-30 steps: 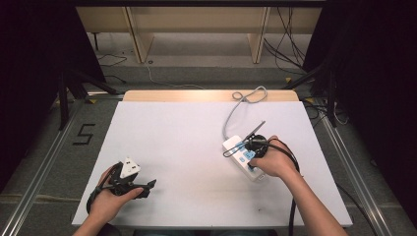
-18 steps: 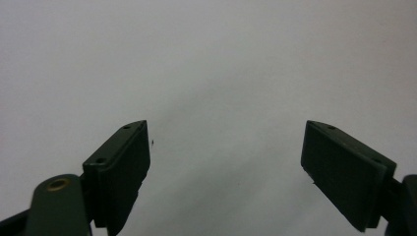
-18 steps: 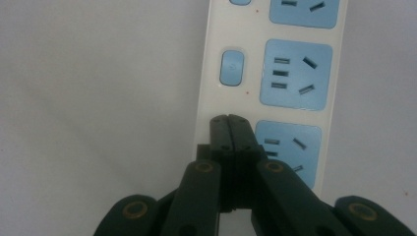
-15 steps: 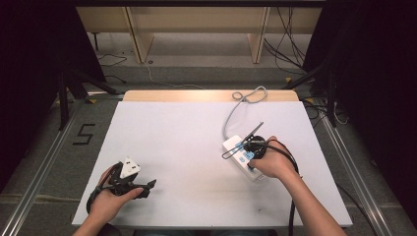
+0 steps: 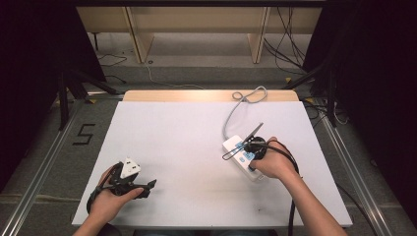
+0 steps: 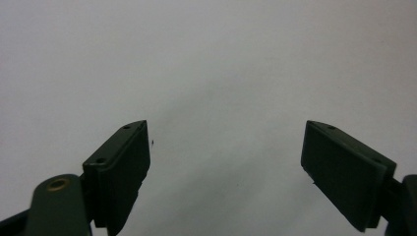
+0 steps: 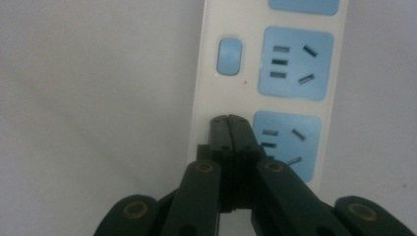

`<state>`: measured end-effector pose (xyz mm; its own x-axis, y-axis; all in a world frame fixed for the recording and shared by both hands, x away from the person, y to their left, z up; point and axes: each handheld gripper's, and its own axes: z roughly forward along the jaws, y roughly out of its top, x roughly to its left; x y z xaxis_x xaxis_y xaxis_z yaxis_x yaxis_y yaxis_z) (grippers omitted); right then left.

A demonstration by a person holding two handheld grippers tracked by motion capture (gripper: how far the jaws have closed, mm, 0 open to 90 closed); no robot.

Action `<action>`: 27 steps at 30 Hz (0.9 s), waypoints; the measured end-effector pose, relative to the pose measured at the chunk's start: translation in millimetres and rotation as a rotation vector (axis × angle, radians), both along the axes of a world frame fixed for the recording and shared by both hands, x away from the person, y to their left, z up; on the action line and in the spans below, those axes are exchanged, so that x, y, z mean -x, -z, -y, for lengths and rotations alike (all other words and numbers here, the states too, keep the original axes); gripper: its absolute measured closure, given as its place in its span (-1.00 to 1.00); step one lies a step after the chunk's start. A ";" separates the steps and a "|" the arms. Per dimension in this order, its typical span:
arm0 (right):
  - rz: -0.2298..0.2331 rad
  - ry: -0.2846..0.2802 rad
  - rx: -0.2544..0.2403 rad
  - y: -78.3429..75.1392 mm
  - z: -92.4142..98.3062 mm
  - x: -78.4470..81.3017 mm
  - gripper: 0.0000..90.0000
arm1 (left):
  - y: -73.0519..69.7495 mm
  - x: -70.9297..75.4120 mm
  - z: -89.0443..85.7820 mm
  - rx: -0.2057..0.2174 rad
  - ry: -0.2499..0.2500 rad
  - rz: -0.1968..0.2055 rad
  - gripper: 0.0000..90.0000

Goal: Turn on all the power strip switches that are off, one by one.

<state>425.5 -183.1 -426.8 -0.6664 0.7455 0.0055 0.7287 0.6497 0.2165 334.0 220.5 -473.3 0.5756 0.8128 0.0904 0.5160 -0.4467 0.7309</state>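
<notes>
Down on the right half of the white table [image 5: 196, 142] lies a white power strip [image 5: 237, 147] with blue sockets [image 7: 296, 70]; nothing is plugged into any socket seen, and a small blue switch [image 7: 229, 56] sits beside them; its grey cord [image 5: 231, 110] runs toward the far edge and loops there. Over the strip's near end the right gripper [image 7: 229, 120] has its jaws pressed flat together with nothing between them, tips at the strip's white edge just beside a socket; whether they touch it cannot be told. Near the left front corner the left gripper [image 6: 226, 157] has its jaws spread wide with only bare tabletop between them; in the high view that hand [image 5: 115, 196] rests on the table, well apart from the strip. A wooden strip [image 5: 211, 95] borders the table's far edge; beyond it stand pale wooden shelves [image 5: 196, 19] on a grey floor [image 5: 196, 73] with loose cables; black curtains [image 5: 29, 59] hang at both sides; a figure five [image 5: 84, 134] is marked on the floor at left.
</notes>
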 end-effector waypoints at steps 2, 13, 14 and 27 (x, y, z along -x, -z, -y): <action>0.022 0.006 -0.008 -1.8 -0.3 -0.5 1.00 | 0.2 -0.1 -0.2 -0.001 0.000 -0.001 -0.59; 0.023 -0.001 -0.003 -1.7 -5.1 0.0 1.00 | 0.0 0.1 -0.8 -0.002 -0.001 -0.001 -0.59; 0.030 -0.003 0.000 -1.5 -5.2 0.3 1.00 | 0.1 0.1 -0.7 0.000 -0.001 0.001 -0.59; 0.033 0.009 0.008 1.7 -6.5 0.6 1.00 | 0.1 0.4 0.2 -0.003 0.001 0.000 -0.59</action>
